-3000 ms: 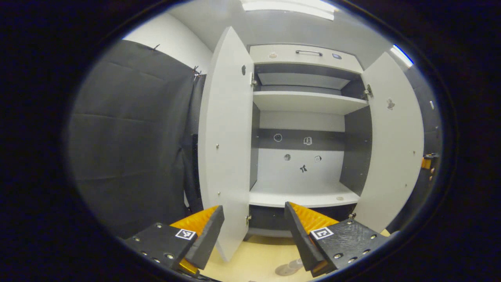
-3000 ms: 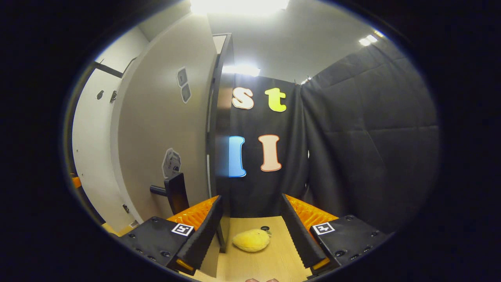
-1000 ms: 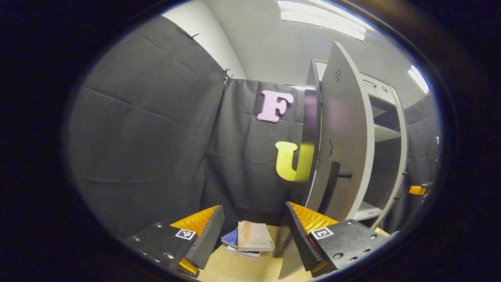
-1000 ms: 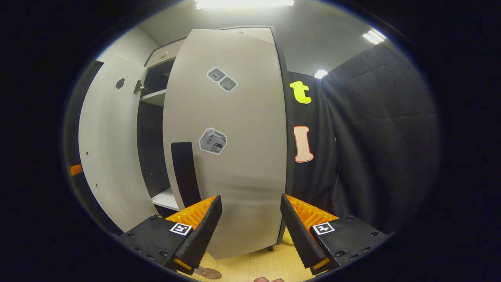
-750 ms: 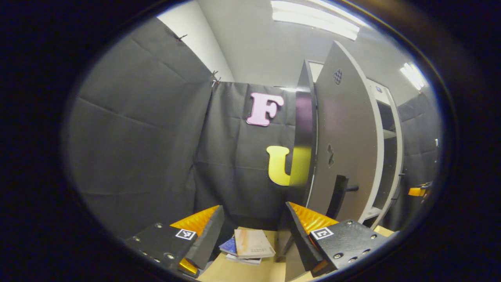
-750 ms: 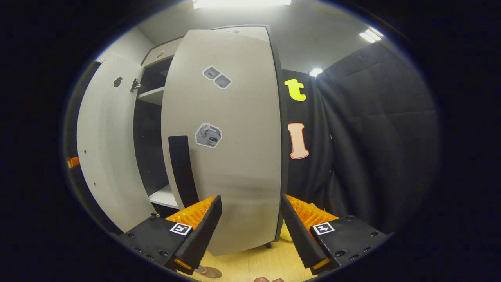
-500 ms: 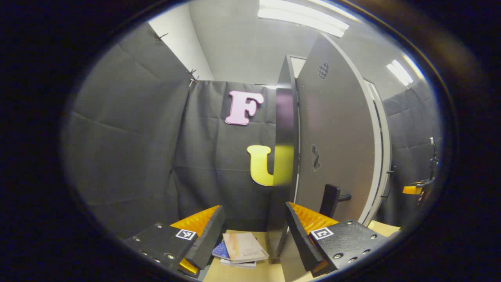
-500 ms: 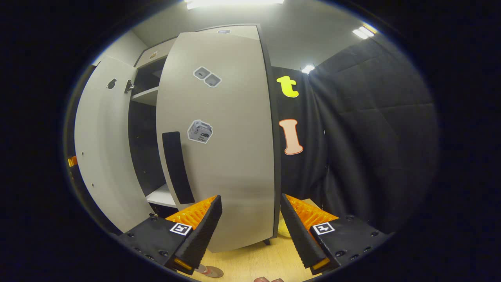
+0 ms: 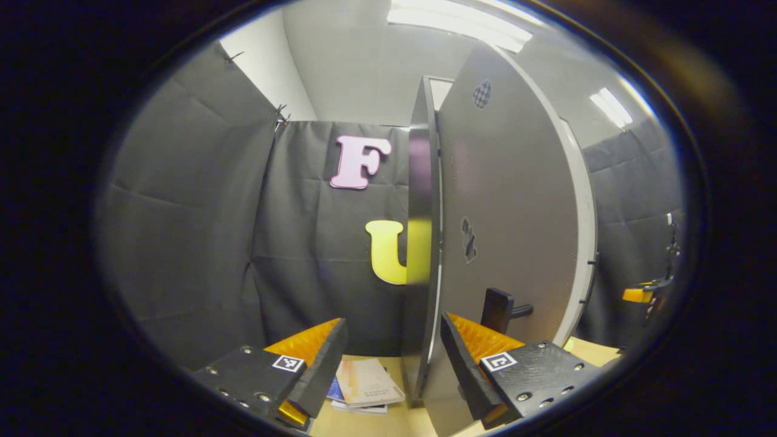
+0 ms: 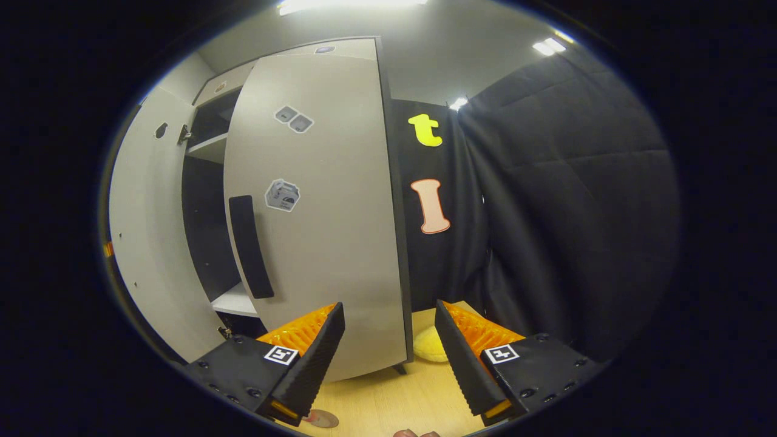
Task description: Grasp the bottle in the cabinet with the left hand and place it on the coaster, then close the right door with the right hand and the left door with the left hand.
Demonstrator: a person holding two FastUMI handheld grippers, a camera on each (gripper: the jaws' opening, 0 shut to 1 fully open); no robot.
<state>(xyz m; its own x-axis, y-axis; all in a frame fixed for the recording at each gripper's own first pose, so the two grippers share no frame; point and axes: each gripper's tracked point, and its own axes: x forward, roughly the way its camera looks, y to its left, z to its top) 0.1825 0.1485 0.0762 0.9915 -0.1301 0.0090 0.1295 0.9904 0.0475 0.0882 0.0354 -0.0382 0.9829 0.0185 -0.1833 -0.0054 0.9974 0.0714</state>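
1. Bottle: it cannot be made out. In the right gripper view a small round disc lies on the table at the bottom edge, partly hidden by a finger. Whether it is the coaster, or carries the bottle, cannot be told.

2. Cabinet: it stands on the table. The gap between its 2 doors shows a dark interior with 2 white shelves, an upper shelf and a lower shelf.

3. Right door: partly swung toward the cabinet front, outer face to the camera. It carries a black handle and 3 stickers.

4. Left door: wide open, inner face and a hinge showing. In the left gripper view its outer face is seen at a slant, with a black handle low down. A dark glossy panel stands just beside it.

5. Right gripper: level, pointing at the lower part of the right door. Its fingers are spread apart with nothing between them. Contact with the door cannot be told.

6. Left gripper: level, pointing along the outer face of the left door. Its fingers are spread apart, holding nothing. 1 finger overlaps the door's lower edge; contact cannot be told.

7. Surroundings: a stack of books lies on the table to the left of the cabinet. A soft yellow object lies on the table to its right, partly behind the right door.
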